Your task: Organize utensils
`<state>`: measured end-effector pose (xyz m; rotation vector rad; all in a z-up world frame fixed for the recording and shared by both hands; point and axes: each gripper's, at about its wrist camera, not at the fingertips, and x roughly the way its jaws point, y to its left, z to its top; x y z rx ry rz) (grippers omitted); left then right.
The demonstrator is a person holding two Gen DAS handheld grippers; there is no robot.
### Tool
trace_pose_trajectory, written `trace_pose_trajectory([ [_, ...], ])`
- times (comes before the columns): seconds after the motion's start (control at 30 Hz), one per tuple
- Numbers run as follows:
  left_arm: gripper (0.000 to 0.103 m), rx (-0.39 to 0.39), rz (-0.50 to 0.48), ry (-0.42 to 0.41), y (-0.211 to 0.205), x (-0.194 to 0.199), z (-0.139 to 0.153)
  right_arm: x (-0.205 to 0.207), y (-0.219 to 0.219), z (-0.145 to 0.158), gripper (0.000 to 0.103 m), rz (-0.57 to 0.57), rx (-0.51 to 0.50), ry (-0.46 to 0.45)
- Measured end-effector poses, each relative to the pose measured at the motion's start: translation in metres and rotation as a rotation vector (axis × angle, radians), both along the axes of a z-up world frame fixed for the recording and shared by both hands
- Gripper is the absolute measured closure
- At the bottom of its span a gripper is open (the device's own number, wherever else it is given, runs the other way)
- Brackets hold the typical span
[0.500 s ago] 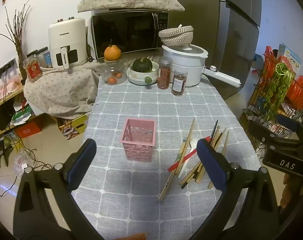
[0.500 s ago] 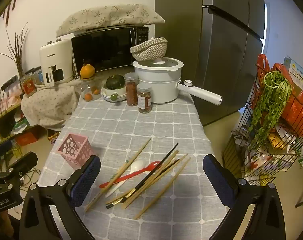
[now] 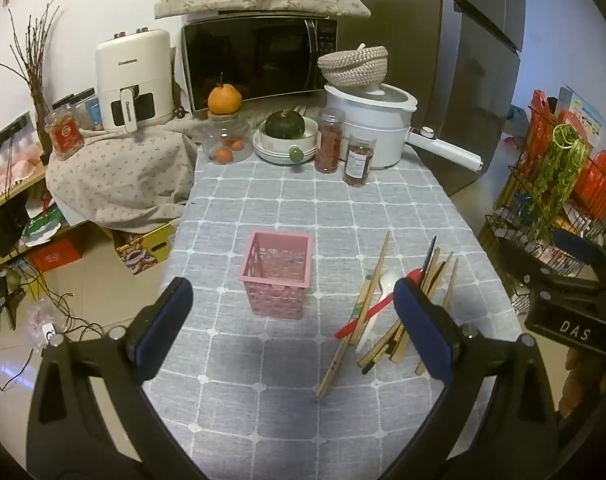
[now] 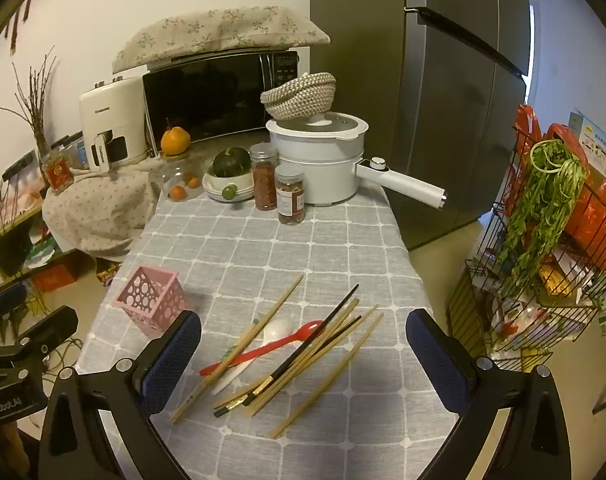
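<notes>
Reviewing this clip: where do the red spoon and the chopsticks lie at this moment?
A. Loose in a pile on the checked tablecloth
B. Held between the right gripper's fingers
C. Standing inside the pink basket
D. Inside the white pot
A: the red spoon and chopsticks lie in a loose pile on the tablecloth, beside the pink basket, ahead of the open right gripper.
</notes>
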<state>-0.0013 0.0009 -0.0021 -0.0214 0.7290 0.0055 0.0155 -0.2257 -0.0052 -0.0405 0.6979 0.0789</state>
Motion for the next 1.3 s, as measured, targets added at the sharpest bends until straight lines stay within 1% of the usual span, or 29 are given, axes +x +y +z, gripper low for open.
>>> trace_pose_trajectory([
  [0.03, 0.003, -0.001, 0.001, -0.002, 0.0001, -0.0008, 0.0001, -0.0009, 0.0049, -0.0023, 0.0, 0.0, 0.0, 0.0],
  [1.3, 0.003, 0.001, -0.008, 0.003, -0.0072, 0.0027, 0.0041, 0.0002, 0.0035, -0.003, 0.0, -0.002, 0.006, 0.005],
])
